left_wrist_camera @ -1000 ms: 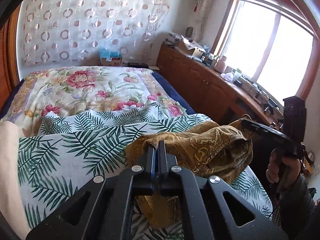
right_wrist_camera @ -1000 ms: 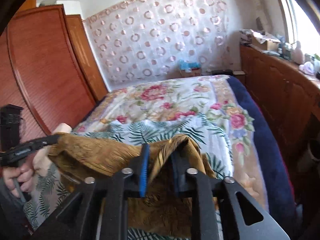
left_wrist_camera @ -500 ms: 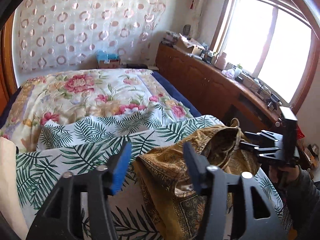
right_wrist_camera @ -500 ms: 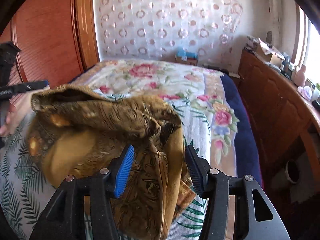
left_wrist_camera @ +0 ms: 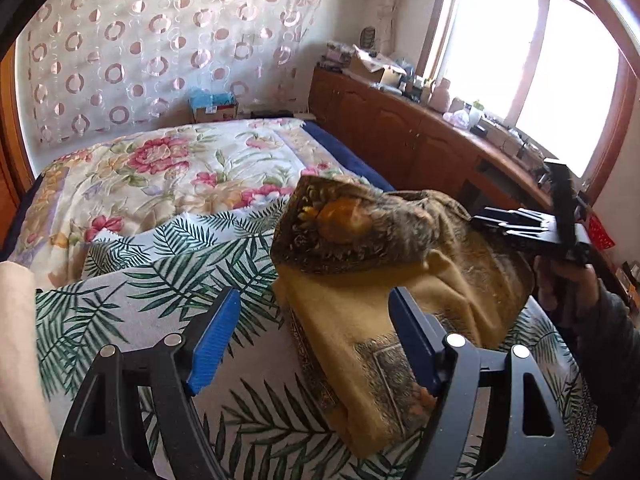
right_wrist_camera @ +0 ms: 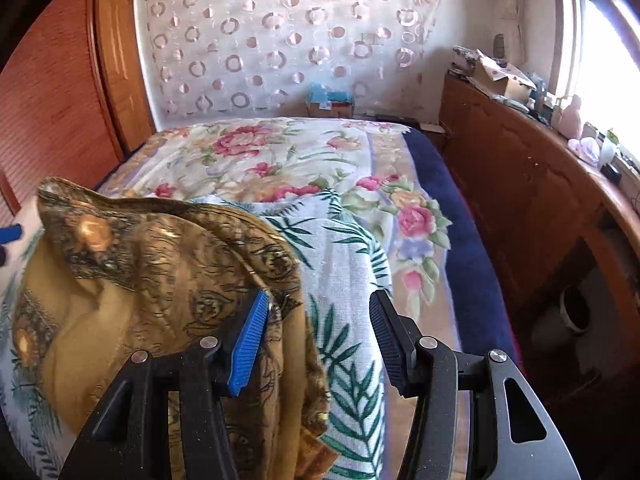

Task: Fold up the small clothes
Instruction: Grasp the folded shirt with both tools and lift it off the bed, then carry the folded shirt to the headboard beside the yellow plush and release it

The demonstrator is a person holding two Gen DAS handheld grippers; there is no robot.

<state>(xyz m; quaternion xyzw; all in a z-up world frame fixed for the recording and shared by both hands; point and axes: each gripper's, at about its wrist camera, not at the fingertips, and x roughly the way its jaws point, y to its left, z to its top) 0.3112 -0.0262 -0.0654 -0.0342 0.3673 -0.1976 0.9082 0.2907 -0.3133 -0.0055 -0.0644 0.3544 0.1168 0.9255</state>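
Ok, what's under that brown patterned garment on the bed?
The brown patterned garment lies on the palm-leaf sheet, which shows all around it. Whatever sits directly beneath its folds is covered, so I cannot tell.

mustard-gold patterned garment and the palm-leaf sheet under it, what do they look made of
Mustard-gold patterned garment: looks like thin, soft woven cloth, perhaps cotton or a silky blend; it droops in loose folds, with a dark printed paisley border and a plain matte inner side.
Palm-leaf sheet: appears to be a flat matte printed cotton-type fabric, though the fibre is unclear.
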